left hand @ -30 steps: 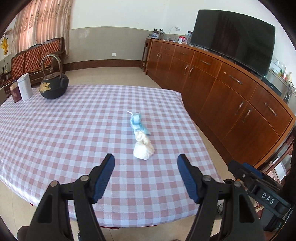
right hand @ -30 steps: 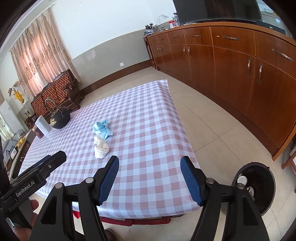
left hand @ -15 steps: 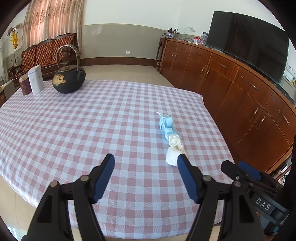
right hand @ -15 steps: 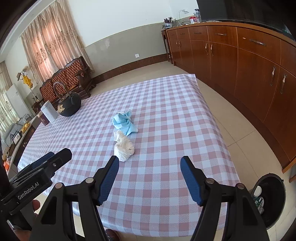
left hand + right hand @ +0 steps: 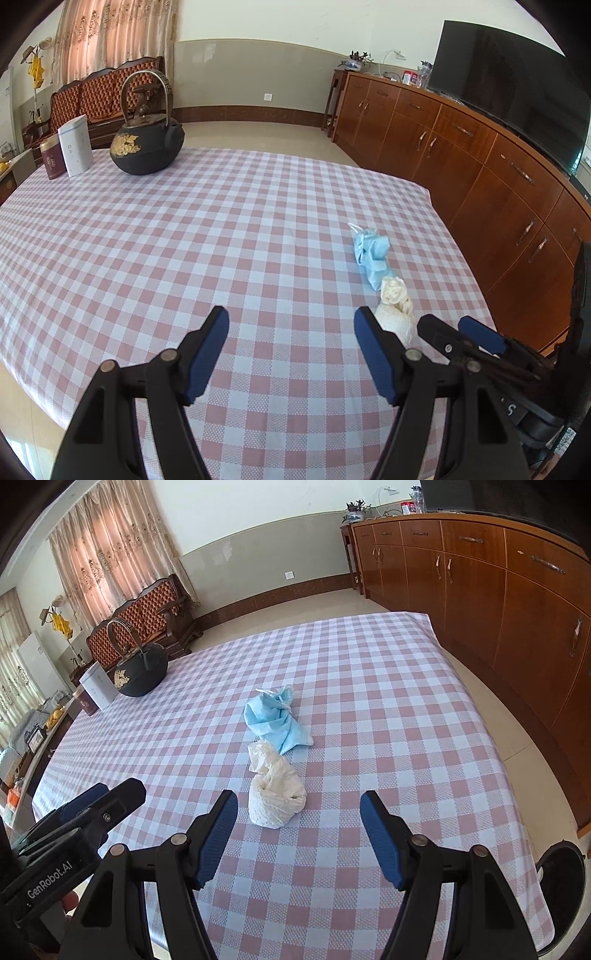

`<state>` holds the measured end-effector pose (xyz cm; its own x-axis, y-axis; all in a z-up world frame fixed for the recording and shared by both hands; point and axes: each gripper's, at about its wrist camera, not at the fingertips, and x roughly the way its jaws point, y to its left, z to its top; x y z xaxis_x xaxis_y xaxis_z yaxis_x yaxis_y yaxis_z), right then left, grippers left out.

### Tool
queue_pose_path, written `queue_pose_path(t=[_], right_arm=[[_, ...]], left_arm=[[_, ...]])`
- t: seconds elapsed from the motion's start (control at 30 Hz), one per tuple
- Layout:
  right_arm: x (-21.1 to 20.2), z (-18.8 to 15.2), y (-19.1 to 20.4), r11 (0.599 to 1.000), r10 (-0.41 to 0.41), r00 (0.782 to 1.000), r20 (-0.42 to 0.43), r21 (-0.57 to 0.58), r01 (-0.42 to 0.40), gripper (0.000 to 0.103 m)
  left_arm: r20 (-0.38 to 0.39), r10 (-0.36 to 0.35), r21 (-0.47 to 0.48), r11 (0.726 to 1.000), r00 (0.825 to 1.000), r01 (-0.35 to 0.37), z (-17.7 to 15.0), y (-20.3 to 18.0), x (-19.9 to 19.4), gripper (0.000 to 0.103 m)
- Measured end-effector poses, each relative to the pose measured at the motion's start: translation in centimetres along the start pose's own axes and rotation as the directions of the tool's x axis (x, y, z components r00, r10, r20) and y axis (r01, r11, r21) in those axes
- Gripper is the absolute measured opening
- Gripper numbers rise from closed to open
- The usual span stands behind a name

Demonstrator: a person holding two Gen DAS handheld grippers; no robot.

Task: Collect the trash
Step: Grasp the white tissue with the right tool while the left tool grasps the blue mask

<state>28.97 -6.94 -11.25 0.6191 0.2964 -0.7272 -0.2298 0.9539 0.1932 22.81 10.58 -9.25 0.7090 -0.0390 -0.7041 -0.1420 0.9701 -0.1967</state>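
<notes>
Both tongs are spread wide with nothing between their blue pads: the right gripper [image 5: 297, 829] hangs over the near part of the checked table [image 5: 388, 709] with the white wad [image 5: 275, 794] just ahead of its left finger, and the left gripper [image 5: 291, 349] hovers to that wad's left [image 5: 395, 310]. Past the wad, touching or nearly touching it, lies the blue mask [image 5: 275, 720], crumpled, its ear loops showing. "GenRobot.AI" reads on the left gripper's body [image 5: 51, 871] in the right view. At the far corner stand a black kettle [image 5: 147, 147] with a gold flower, a white box [image 5: 75, 146] and a maroon tin [image 5: 51, 160]; their print is too small to read. On the floor at the table's right a dark bin [image 5: 561, 890] is cut off by the frame; something pale may lie inside.
</notes>
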Motion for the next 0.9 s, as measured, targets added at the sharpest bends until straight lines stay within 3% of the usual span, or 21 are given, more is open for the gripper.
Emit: queue_pose_path(t=[0.33,0.4,0.5,0.57,0.9], right_arm=[[3.8,0.3,0.5,1.0,0.006,0.999,-0.045,-0.007,-0.006,0.07],[4.1,0.3,0.5,1.0,-0.001,0.999,-0.048,-0.015,0.0,0.06],[4.3,0.3,0.4,1.0,0.002,0.999,-0.049,-0.024,-0.003,0.053],[4.3,0.2,0.3,0.999,0.002,0.999,-0.048,-0.035,-0.003,0.041],[2.5,0.1,-3.9,0.999,-0.031,0.999,-0.016,0.016,0.032,0.038]], left_arm=[[-0.024,0.007,-0.012,1.0,1.0,-0.007,0.2,0.6,1.9,0.072],[-0.028,0.004,-0.01,1.0,1.0,-0.004,0.2,0.5,2.2,0.072],[-0.031,-0.001,-0.001,1.0,1.0,0.001,0.1,0.0,2.4,0.072],[-0.032,-0.007,0.003,1.0,0.999,0.007,0.1,-0.4,2.5,0.072],[-0.05,-0.055,0.034,0.998,0.997,0.057,-0.1,-3.6,3.5,0.072]])
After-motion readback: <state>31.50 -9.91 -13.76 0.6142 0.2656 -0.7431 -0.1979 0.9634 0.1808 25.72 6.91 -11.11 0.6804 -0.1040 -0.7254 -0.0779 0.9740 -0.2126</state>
